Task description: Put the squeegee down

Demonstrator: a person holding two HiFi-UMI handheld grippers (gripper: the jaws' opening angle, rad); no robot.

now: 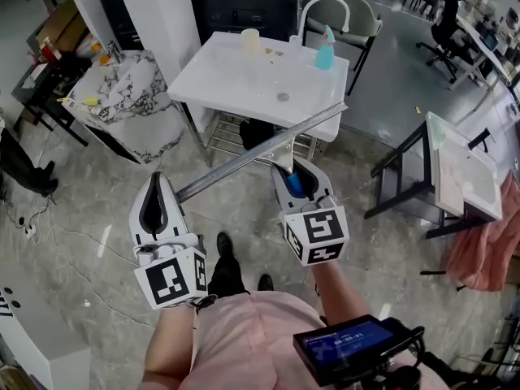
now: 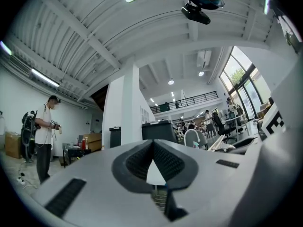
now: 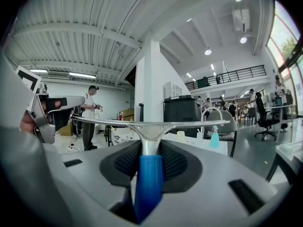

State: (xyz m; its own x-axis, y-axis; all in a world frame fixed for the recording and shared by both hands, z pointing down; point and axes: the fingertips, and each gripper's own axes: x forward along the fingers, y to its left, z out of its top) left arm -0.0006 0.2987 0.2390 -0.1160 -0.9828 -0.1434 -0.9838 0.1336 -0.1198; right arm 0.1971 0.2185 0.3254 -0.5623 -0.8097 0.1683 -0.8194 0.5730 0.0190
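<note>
My right gripper (image 1: 295, 171) is shut on the squeegee's blue handle (image 1: 294, 184) and holds it in the air in front of the white table (image 1: 219, 84). The squeegee's long metal blade (image 1: 260, 151) runs slantwise from lower left to upper right, just before the table's front edge. In the right gripper view the blue handle (image 3: 149, 183) sits upright between the pads, with the blade (image 3: 189, 123) level across the top. My left gripper (image 1: 154, 182) hangs to the left of the blade's low end, shut, with nothing between its fingertips (image 2: 153, 143).
On the table stand a teal spray bottle (image 1: 325, 49) and a pale cup (image 1: 250, 41). A chair (image 1: 349, 15) is behind it, a marble-patterned table (image 1: 134, 104) to the left, and a dark stand with a white top (image 1: 463, 173) to the right. A person (image 3: 90, 117) stands far left.
</note>
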